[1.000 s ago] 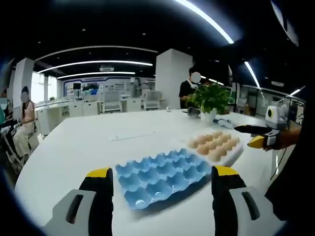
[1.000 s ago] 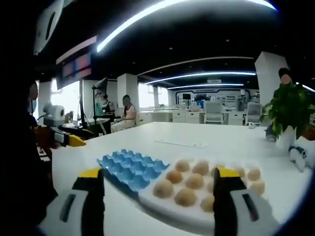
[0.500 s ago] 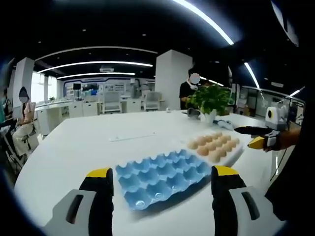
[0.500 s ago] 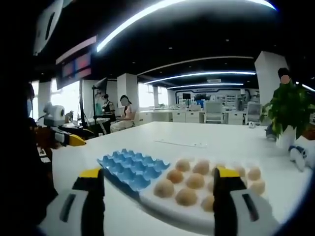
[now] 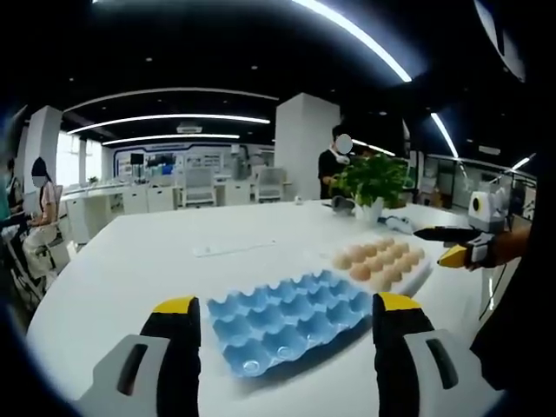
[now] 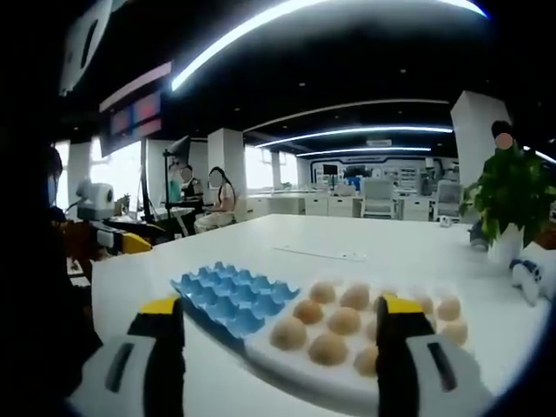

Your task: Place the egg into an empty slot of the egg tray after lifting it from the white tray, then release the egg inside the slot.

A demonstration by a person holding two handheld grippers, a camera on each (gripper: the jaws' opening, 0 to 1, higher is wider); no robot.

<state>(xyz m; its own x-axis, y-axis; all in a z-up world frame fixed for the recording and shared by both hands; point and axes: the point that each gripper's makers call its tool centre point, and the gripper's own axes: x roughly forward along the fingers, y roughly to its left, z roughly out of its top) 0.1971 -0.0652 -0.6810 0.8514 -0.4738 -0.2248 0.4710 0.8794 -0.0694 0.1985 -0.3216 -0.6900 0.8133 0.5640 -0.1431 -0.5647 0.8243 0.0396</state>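
A blue egg tray [image 5: 291,318] with empty slots lies on the white table just beyond my left gripper [image 5: 283,318], whose jaws stand open with nothing between them. To its right a white tray [image 5: 415,276] holds several brown eggs [image 5: 379,257]. In the right gripper view the same eggs [image 6: 328,348] sit on the white tray [image 6: 295,377] straight ahead of my right gripper [image 6: 280,321], open and empty, with the blue egg tray [image 6: 233,295] to the left. Each gripper appears at the edge of the other's view: the right gripper [image 5: 453,245], the left gripper [image 6: 117,241].
A potted green plant [image 5: 375,179] stands at the far side of the white table [image 5: 148,269]; a thin white strip [image 5: 231,247] lies beyond the trays. People sit and stand in the office behind.
The left gripper view has tipped slightly, so the trays sit a little lower; the right gripper view is the same. Nothing on the table has moved.
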